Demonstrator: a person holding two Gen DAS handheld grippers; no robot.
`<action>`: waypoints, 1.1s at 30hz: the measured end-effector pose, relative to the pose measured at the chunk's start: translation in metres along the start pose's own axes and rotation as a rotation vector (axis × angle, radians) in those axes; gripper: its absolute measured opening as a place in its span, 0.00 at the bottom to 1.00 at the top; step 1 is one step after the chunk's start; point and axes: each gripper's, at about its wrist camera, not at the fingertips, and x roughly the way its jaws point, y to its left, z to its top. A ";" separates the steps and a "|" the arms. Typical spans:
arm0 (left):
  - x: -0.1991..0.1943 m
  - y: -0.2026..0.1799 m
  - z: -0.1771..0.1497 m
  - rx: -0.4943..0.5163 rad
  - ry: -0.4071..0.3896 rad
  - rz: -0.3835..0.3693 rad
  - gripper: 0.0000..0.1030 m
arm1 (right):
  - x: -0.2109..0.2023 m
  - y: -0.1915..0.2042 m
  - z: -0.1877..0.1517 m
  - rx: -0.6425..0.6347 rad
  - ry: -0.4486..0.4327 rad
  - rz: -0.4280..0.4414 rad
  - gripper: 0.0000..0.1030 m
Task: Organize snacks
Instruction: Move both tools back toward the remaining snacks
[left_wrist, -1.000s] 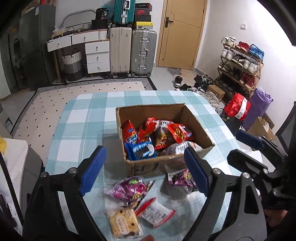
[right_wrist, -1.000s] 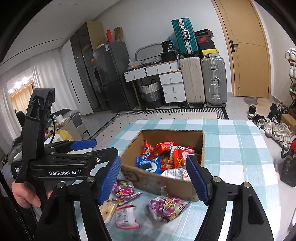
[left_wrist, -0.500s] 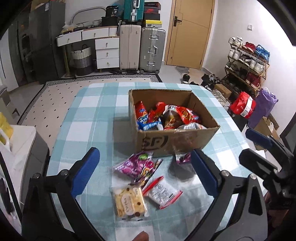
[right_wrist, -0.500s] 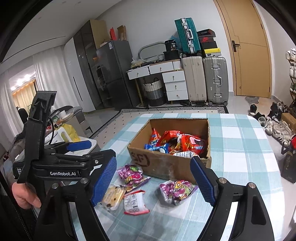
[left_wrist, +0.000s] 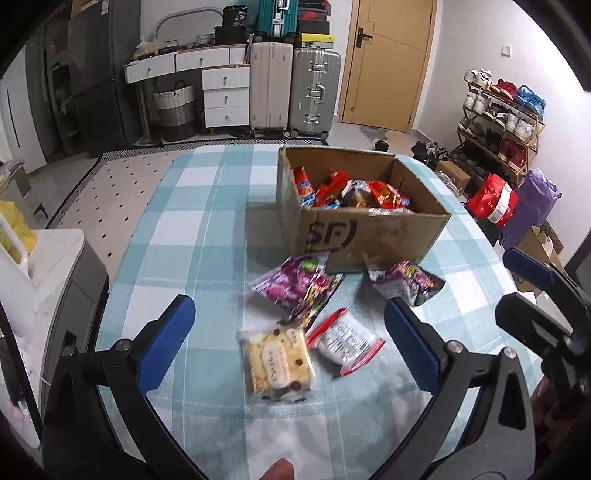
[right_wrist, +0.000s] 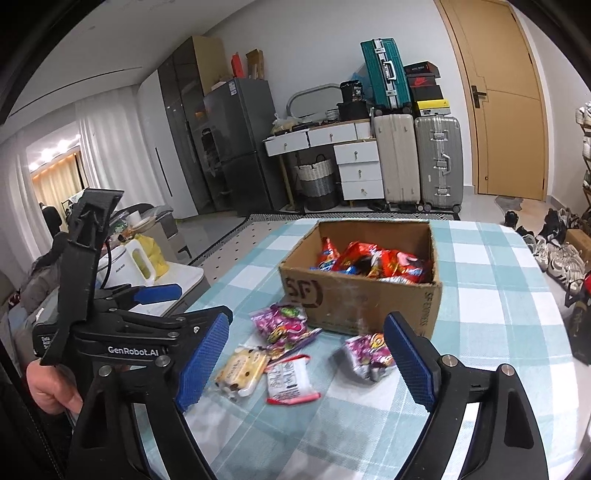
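Both the left gripper (left_wrist: 286, 332) and the right gripper (right_wrist: 306, 363), jaws just widened and empty, hover over loose snack packets (left_wrist: 277, 363) lying before the cardboard box (left_wrist: 369, 236); overlapping, slippery wrappers risk a double or slipped pick.

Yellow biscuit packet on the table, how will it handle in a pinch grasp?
The yellow biscuit packet lies flat in glossy clear film, so probably slippery and crinkly at its edges. It looks small and probably light. The contents may crumble under a hard squeeze.
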 end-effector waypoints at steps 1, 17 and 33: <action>0.000 0.002 -0.003 -0.004 0.003 0.003 0.99 | 0.000 0.002 -0.002 -0.004 0.002 0.000 0.85; 0.006 0.029 -0.053 -0.058 0.052 0.050 0.99 | 0.000 0.021 -0.032 -0.003 0.010 0.007 0.95; 0.068 0.034 -0.068 -0.064 0.174 0.042 0.99 | 0.028 0.012 -0.056 0.020 0.075 0.015 0.95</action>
